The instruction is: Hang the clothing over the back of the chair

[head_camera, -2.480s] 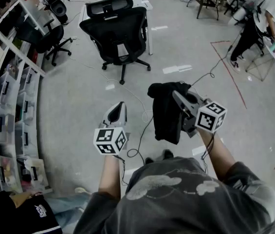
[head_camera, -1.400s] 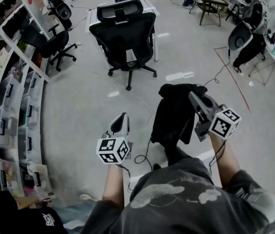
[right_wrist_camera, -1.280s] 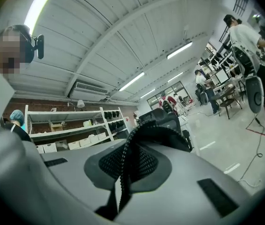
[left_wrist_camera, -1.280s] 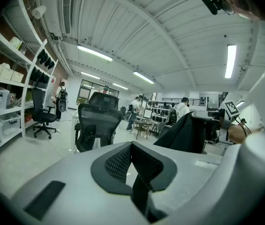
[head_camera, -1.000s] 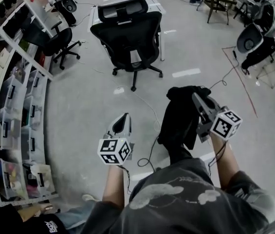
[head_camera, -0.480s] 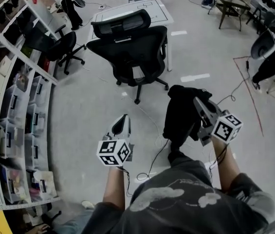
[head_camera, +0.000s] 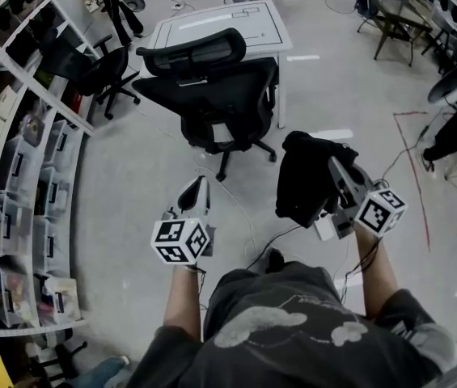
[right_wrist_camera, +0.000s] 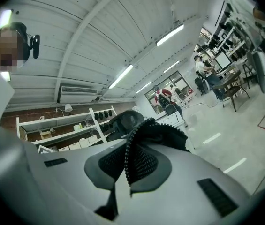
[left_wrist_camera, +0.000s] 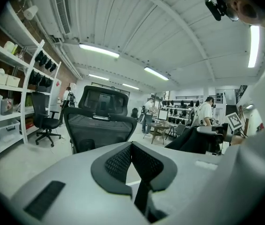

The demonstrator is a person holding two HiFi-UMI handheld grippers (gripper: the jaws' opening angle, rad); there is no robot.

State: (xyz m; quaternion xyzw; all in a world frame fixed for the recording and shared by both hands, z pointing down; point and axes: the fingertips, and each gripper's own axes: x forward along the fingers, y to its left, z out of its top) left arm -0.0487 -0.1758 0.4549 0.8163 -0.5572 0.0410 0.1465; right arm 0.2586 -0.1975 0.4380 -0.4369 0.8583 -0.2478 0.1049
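A black office chair (head_camera: 212, 95) with a headrest stands on the floor ahead, its back (left_wrist_camera: 102, 123) facing me. The black clothing (head_camera: 307, 178) hangs bunched from my right gripper (head_camera: 335, 166), which is shut on its zipper edge (right_wrist_camera: 162, 131); the gripper sits to the chair's right, short of it. Over those jaws the chair's headrest (right_wrist_camera: 123, 120) shows. My left gripper (head_camera: 196, 189) is held to the left, shut with nothing in it (left_wrist_camera: 132, 146), pointing at the chair's back. The clothing (left_wrist_camera: 193, 142) also shows at the right of the left gripper view.
A white table (head_camera: 220, 24) stands just behind the chair. Shelves with storage bins (head_camera: 18, 176) line the left side, with another black chair (head_camera: 90, 67) beside them. Cables (head_camera: 240, 208) lie on the floor between me and the chair. People work at desks (left_wrist_camera: 207, 116) far off.
Both grippers have travelled forward toward the chair, which now sits closer and larger in the head view. The clothing stays held in the right gripper.
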